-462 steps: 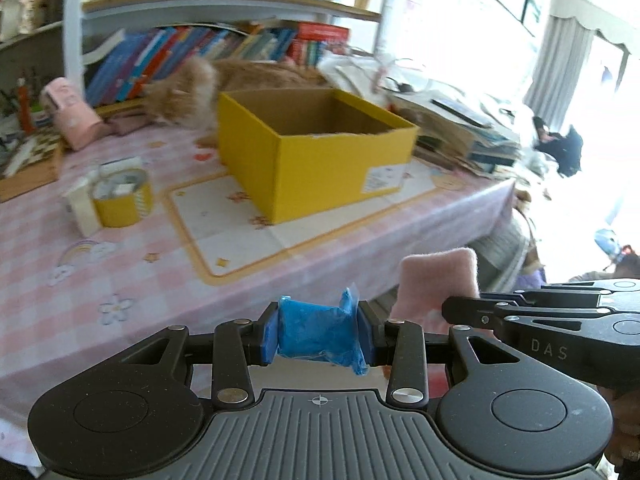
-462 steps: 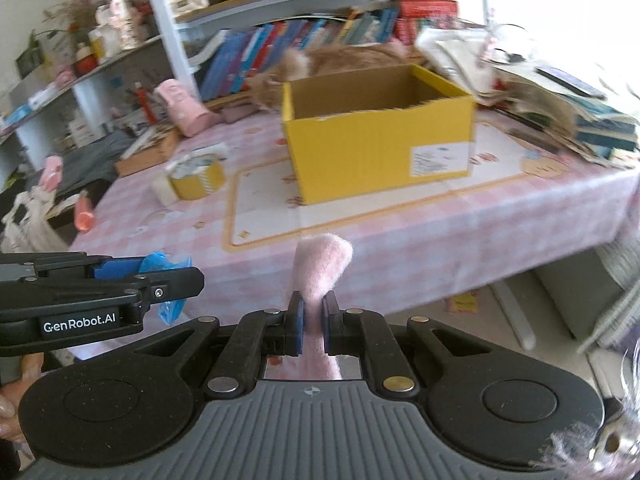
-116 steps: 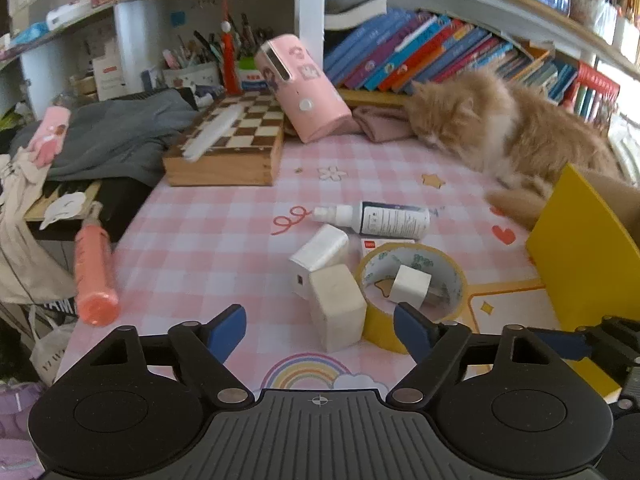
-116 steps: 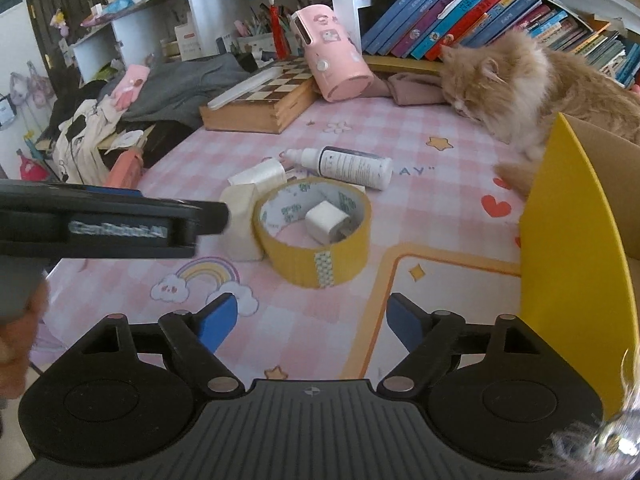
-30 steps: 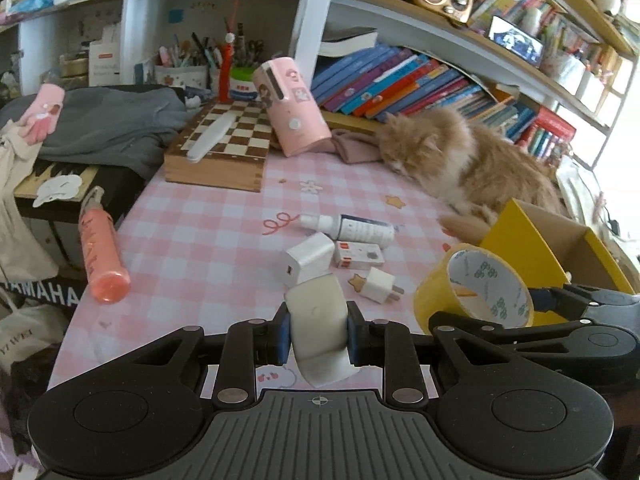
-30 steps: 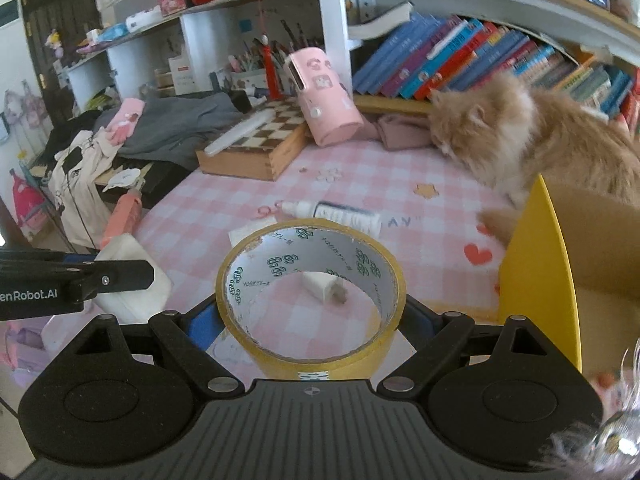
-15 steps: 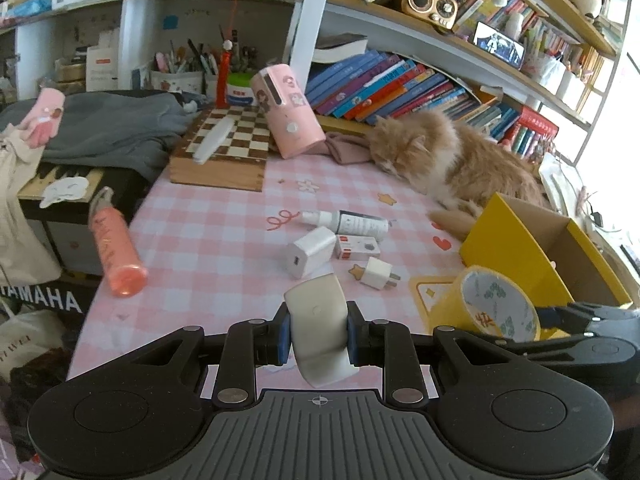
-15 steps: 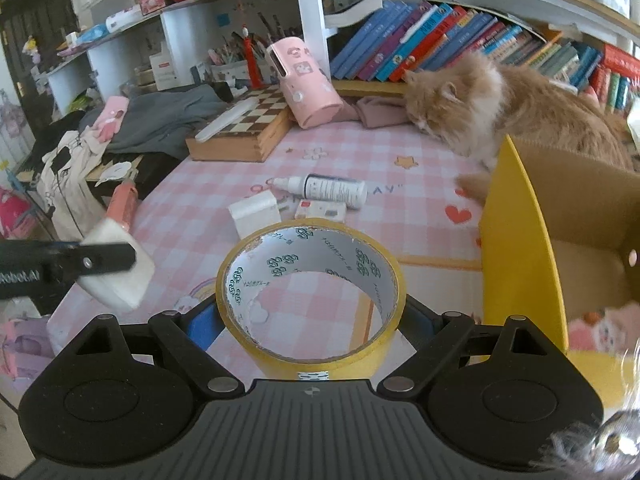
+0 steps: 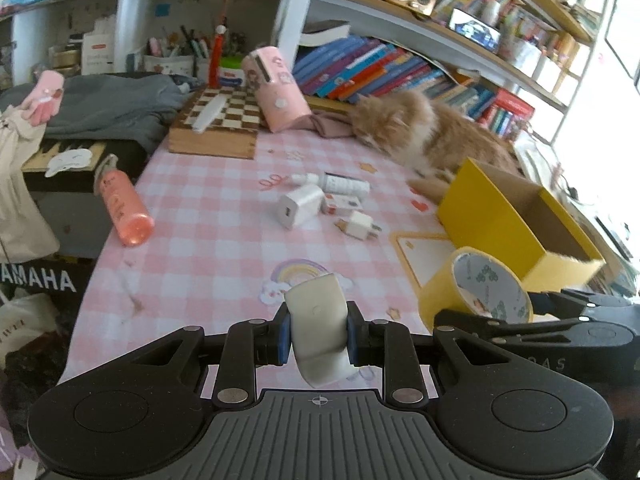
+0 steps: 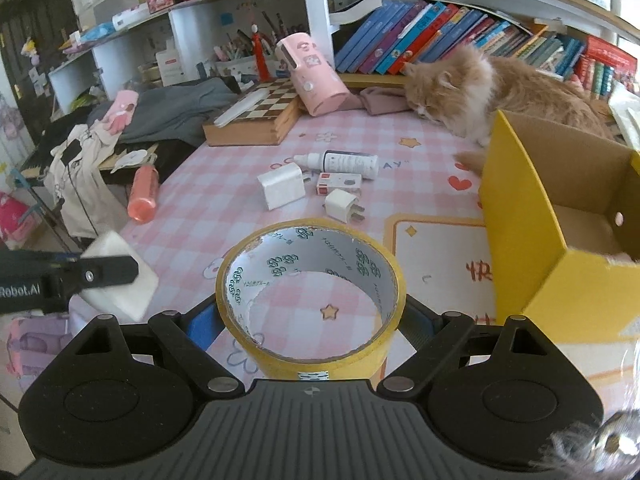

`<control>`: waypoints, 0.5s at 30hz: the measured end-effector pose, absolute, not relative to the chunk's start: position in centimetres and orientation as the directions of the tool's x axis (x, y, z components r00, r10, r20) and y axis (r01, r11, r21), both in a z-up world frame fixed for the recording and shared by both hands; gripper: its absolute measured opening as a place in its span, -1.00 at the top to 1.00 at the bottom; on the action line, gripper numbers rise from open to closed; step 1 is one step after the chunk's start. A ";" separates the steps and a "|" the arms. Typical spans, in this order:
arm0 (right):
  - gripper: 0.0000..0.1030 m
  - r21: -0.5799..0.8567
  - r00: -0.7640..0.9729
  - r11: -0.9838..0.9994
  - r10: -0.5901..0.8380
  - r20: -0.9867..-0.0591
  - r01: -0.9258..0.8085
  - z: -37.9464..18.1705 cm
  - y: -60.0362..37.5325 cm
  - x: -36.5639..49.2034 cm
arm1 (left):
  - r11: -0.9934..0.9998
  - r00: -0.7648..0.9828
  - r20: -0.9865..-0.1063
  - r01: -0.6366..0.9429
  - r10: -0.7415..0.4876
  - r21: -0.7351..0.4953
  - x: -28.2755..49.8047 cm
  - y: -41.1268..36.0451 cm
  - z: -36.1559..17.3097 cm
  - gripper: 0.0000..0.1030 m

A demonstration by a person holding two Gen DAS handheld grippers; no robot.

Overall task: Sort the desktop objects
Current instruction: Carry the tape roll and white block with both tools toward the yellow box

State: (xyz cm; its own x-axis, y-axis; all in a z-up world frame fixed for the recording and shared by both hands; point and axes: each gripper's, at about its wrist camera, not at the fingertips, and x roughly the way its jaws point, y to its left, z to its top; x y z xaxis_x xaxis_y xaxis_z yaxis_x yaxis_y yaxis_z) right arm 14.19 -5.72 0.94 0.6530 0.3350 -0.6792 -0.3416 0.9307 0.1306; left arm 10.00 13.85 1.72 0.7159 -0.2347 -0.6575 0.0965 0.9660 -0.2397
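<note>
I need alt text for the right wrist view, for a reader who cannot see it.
The right gripper holds a yellow tape roll above a pink checked table, beside an open yellow box. Two chargers and a small bottle lie farther back, and a cat rests behind the box.

I count two white chargers on the table, a big one (image 10: pixel 281 189) and a small one (image 10: pixel 341 205), one dropper bottle (image 10: pixel 344 164), one small red-and-white box (image 10: pixel 339 183), one yellow box (image 10: pixel 560 216), one tape roll (image 10: pixel 308 300), one white block (image 9: pixel 318 328), one cat (image 10: pixel 496 88), one chessboard (image 10: pixel 256 118)
</note>
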 end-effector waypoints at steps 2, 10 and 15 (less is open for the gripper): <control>-0.72 0.134 0.661 0.936 0.326 -0.676 -0.325 1.0 -5.9 13.3 | 0.964 0.712 -0.656 0.118 -0.249 -0.237 9.5 13.6 1.7 0.52; -0.72 0.121 0.669 0.950 0.290 -0.685 -0.288 0.6 -6.3 9.2 | 0.947 0.674 -0.666 0.201 -0.318 -0.250 7.2 12.3 1.0 0.53; -0.72 0.117 0.666 0.959 0.264 -0.698 -0.258 0.0 -6.9 6.7 | 0.932 0.648 -0.670 0.254 -0.362 -0.258 6.2 11.3 0.5 0.53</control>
State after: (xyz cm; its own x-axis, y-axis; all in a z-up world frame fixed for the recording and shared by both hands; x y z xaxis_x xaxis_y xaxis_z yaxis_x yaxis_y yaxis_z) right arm 6.74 -6.94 0.01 0.6660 0.2642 -0.6976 -0.2576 0.9591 0.1172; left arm 6.15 11.26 0.55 0.6478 -0.3622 -0.6702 0.2539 0.9321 -0.2582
